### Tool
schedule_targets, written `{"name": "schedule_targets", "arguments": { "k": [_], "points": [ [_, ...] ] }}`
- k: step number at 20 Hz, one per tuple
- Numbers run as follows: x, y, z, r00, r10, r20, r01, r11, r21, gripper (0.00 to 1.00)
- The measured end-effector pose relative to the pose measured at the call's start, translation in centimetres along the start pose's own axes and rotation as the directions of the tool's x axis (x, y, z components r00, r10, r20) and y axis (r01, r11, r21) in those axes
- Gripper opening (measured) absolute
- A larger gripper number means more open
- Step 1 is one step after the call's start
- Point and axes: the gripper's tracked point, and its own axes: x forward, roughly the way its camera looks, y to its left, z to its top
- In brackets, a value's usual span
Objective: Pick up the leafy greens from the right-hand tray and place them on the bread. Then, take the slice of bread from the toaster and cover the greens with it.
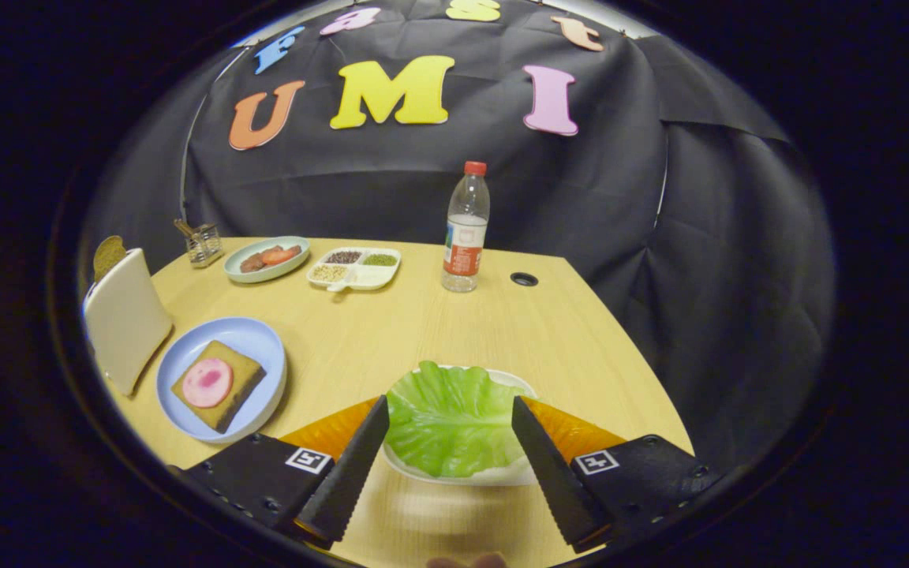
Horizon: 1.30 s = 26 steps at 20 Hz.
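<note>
Desk [454, 331]: pale wood-grain top, one round cable hole [524, 278] set near the far edge. Wall [660, 205]: black cloth, draped in folds behind and beside the desk, seams visible. Lighting: even, from above; soft shadows are cast on the desk.

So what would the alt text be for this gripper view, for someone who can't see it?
An open gripper hangs over a lettuce leaf on a white plate, a finger on each side. Beyond, on a wooden table, sit a blue plate of bread with ham, a toaster and a bottle.
</note>
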Motion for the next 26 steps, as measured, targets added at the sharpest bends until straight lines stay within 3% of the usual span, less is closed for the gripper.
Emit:
{"name": "schedule_targets", "arguments": {
  "k": [7, 12, 15, 18, 26],
  "points": [
    [4.8, -0.8, -2.0, 0.993, 0.003, -0.114, -0.006, 1.000, -0.025, 0.96],
    [5.6, -0.8, -2.8, 0.989, 0.069, -0.131, -0.059, 0.995, 0.076, 0.97],
    [5.4, -0.9, -3.0, 0.990, 0.078, -0.117, -0.070, 0.995, 0.071, 0.77],
    [5.6, -1.0, -2.7, 0.992, 0.082, -0.094, -0.071, 0.991, 0.114, 0.01],
    [3.8, -0.5, -0.7, 0.993, 0.109, -0.041, -0.096, 0.967, 0.236, 0.01]
  ]
}}
